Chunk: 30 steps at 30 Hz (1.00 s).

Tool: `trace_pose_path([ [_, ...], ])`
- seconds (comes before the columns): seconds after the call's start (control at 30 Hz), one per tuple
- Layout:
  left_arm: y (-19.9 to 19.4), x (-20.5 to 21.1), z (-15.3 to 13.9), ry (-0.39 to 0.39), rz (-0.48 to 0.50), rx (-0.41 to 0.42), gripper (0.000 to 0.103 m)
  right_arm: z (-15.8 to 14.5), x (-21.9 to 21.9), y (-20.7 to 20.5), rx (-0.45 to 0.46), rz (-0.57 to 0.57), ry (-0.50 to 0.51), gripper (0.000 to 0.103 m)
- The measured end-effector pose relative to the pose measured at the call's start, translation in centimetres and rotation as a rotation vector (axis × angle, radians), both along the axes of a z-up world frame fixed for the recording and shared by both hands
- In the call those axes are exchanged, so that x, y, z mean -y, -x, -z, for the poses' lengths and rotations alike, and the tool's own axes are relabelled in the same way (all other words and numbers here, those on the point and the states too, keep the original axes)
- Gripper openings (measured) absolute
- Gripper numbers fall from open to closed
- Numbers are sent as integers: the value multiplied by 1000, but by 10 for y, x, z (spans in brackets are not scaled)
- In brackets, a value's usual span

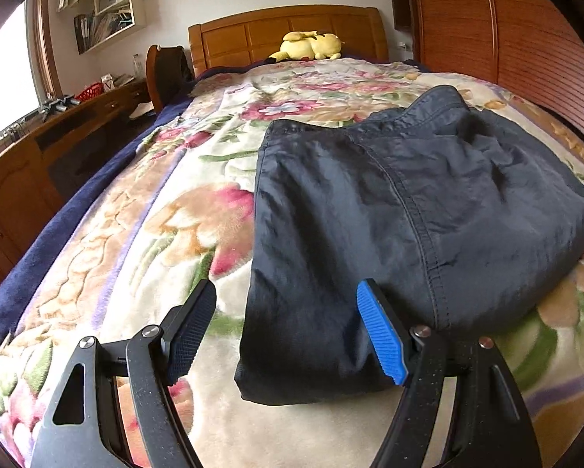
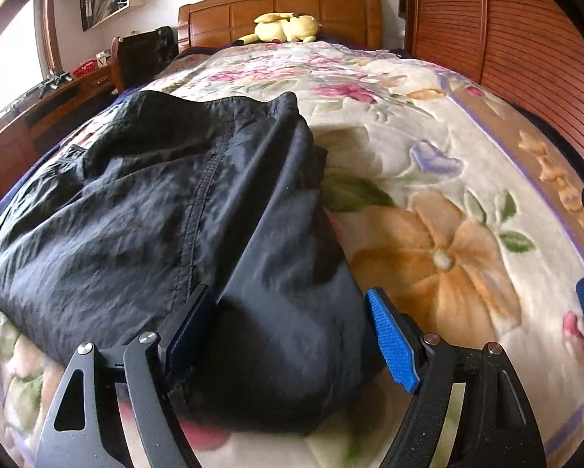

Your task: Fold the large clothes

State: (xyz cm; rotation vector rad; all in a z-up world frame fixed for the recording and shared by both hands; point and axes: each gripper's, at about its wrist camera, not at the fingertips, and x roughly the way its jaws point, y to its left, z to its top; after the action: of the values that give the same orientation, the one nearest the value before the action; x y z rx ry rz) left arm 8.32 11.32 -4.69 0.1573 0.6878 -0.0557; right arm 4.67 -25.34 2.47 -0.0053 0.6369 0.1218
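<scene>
I had the dark trousers (image 1: pixel 389 202) lying folded on the floral blanket (image 1: pixel 136 234) of the bed. My left hand-held gripper (image 1: pixel 286 327) stood wide open over their near left corner, gripping nothing. My right hand-held gripper (image 2: pixel 288 335) was open as well, its jaws either side of the near right fold. A yellow plush toy (image 1: pixel 309 46) lay by the headboard (image 1: pixel 253 27).

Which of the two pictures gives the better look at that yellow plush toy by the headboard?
The left wrist view: the plush toy lies unobstructed against the headboard, slightly larger and sharper. The right wrist view shows the same toy at the far end of the bed, a little smaller, also unobstructed.
</scene>
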Motion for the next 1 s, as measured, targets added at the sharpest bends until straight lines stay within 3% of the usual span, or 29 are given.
trace_pose_path([
  [0.37, -1, -5, 0, 31, 0, -9, 76, -3, 10, 47, 35, -10, -34, 81],
  [0.63, -2, -6, 0, 37, 3, -6, 76, 13, 19, 24, -41, -48, -124, 81],
  [0.7, -1, -7, 0, 53, 20, -9, 68, 14, 17, 20, -48, -55, -124, 79],
  [0.8, -1, -8, -1, 82, 58, -19, 48, 16, 12, 19, -54, -91, -119, 61],
  [0.87, -1, -6, -1, 74, 61, -25, 21, 17, 7, 19, -63, -115, -102, 50],
  [1.0, 1, -4, -4, 49, 41, -3, 9, 14, 0, 24, -44, -139, -63, 31],
])
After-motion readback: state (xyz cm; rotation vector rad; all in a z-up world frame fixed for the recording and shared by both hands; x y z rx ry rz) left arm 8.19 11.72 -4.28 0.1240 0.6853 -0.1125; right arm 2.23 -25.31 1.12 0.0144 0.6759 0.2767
